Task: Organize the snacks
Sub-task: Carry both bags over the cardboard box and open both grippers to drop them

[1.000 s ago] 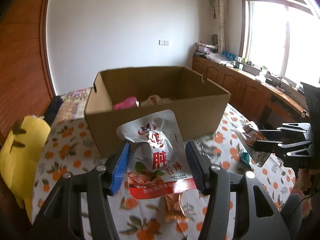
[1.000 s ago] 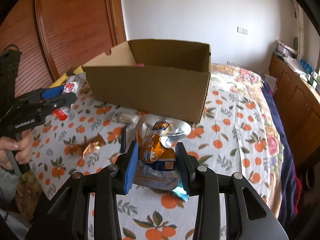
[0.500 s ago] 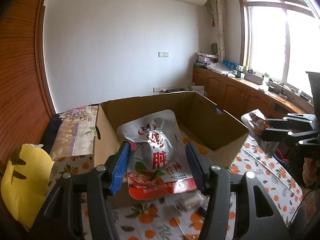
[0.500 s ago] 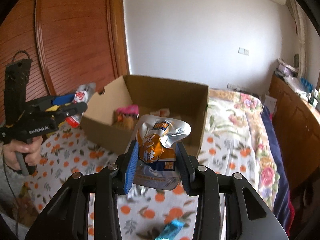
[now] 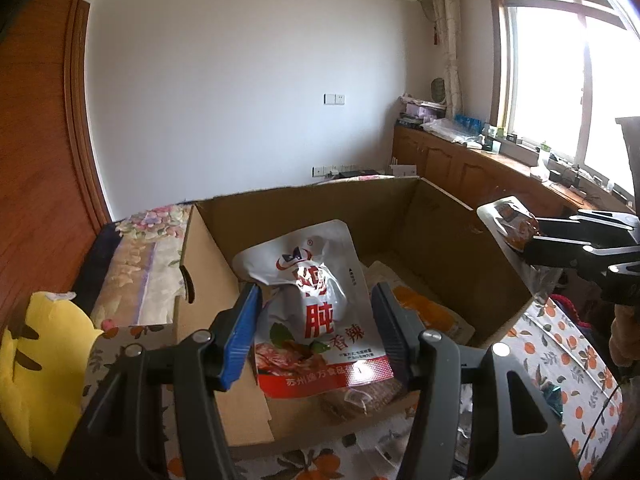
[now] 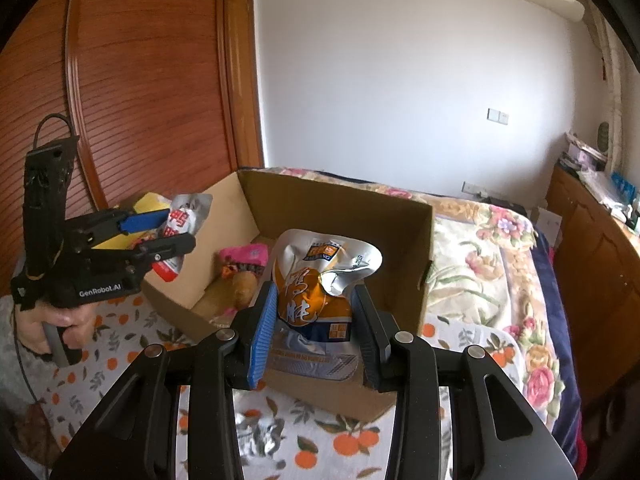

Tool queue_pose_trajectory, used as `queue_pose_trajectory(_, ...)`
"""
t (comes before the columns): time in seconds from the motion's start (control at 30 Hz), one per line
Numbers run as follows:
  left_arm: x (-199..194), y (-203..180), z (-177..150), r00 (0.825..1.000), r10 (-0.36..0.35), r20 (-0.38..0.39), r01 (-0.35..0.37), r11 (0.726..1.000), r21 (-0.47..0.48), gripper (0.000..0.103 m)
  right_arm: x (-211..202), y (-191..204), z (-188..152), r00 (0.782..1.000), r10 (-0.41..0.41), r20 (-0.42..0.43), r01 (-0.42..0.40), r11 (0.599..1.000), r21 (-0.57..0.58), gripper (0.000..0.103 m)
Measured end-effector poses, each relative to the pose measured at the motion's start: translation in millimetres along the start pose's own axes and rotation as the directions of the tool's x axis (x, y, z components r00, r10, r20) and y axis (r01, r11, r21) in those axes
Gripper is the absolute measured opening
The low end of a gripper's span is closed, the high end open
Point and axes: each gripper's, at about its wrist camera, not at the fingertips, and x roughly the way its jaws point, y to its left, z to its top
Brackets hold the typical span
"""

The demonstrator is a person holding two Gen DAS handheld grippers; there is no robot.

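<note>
While the left gripper (image 5: 316, 332) clamps a red-and-white snack pouch (image 5: 316, 312) above the cardboard box (image 5: 452, 236), the right gripper (image 6: 314, 330) grips an orange pouch (image 6: 316, 300) over it.

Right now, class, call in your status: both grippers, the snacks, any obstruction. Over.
Left gripper shut on red-and-white foil snack pouch, over brown cardboard box. Right gripper shut on orange-and-silver foil pouch, at box edge. Nothing blocking the drop.

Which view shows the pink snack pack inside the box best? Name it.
The right wrist view. The pink snack pack lies in plain sight on the cardboard box floor, left of the orange pouch. In the left wrist view, the red-and-white pouch held in the left hand-held gripper covers that area; no pink shows.
</note>
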Motion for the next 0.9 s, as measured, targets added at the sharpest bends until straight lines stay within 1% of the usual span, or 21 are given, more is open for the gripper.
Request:
queue_pose_trajectory(0.17, 13, 4, 2, 1.000, 0.002, -0.026, -0.002, 1.000, -0.009, 0.056, 23, -5, 3, 1.000, 0.015, -0.019, -0.014, 1.000, 0.012, 0.038)
queue_pose_trajectory(0.3, 19, -2, 4, 0.999, 0.009, -0.044, -0.009, 1.000, 0.005, 0.057, 37, -6, 5, 0.999, 0.015, -0.033, -0.014, 1.000, 0.011, 0.038)
queue_pose_trajectory(0.5, 27, -3, 1, 0.998, 0.003, -0.061, -0.003, 1.000, 0.005, 0.058, 60, -5, 1, 0.997, 0.008, -0.070, -0.008, 1.000, 0.004, 0.038)
queue_pose_trajectory(0.67, 32, -5, -1, 0.998, 0.018, -0.065, -0.016, 0.999, 0.030, 0.060, 68, -2, -3, 0.996, 0.013, -0.087, -0.014, 1.000, -0.001, 0.038)
queue_pose_trajectory(0.9, 31, -6, -1, 0.998, 0.013, -0.062, -0.011, 1.000, 0.025, 0.061, 77, -2, -7, 0.994, 0.019, -0.106, -0.020, 1.000, -0.004, 0.040)
